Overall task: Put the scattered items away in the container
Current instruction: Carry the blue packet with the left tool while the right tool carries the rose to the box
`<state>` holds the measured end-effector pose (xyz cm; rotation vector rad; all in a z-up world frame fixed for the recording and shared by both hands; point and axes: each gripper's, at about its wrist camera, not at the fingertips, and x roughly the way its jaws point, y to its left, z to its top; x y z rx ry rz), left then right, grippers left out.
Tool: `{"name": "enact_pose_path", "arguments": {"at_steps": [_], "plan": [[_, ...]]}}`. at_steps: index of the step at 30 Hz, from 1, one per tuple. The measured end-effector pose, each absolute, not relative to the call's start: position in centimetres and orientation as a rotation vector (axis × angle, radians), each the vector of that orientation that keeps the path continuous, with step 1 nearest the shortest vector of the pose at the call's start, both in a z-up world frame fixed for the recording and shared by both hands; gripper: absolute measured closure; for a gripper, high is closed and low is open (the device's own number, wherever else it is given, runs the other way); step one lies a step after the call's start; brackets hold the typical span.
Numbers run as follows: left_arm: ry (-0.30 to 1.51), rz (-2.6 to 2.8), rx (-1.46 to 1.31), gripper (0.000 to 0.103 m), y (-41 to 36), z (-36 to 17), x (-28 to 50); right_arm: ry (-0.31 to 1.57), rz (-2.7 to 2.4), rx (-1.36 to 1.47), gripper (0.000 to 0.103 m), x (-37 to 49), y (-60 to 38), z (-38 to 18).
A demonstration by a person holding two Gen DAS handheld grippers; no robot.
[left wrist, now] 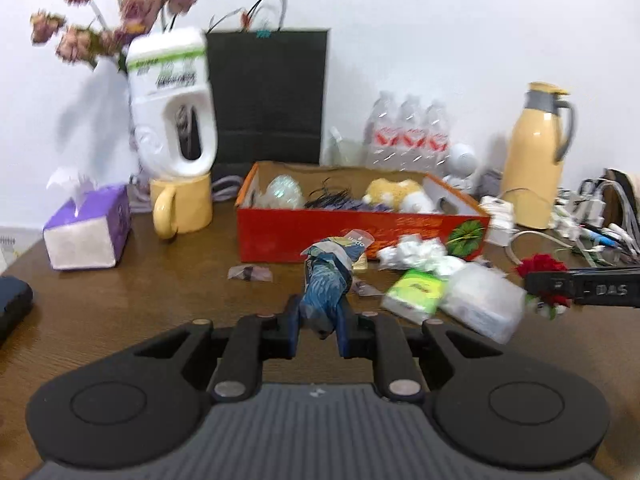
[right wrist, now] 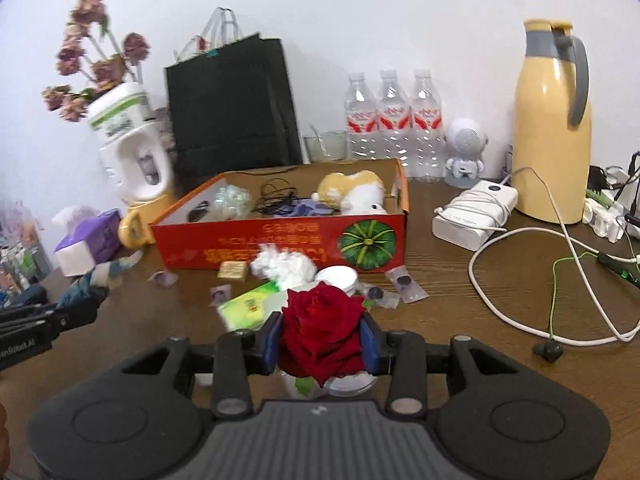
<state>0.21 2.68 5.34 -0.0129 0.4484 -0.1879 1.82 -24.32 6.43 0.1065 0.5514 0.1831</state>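
Brown wooden table (right wrist: 480, 300) carries red box (right wrist: 280, 240), thermos (right wrist: 552, 128).

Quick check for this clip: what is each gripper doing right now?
Left gripper: closed on the crumpled blue wrapper.
Right gripper: closed on the red rose.

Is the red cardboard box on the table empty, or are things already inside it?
Not empty. The open-topped red cardboard box already holds a yellow-and-white plush toy, a tangle of black wire and a clear crinkled ball.
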Motion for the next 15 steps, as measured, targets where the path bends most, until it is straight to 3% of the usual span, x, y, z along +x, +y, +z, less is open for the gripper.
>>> {"name": "enact_pose_path", "arguments": {"at_steps": [7, 12, 15], "plan": [[0.395, -0.244, 0.008, 0.085, 0.3, 8.8, 2.3, 0.486, 0.224, 0.065, 0.065, 2.5, -23.4, 9.3], [0.385, -0.253, 0.055, 0.085, -4.2, 10.4, 11.0, 0.485, 0.256, 0.013, 0.064, 10.2, -23.5, 12.5], [0.471, -0.195, 0.105, 0.085, -7.2, 9.2, 17.1, 0.558, 0.213, -0.035, 0.064, 15.8, -23.3, 13.0]]}}
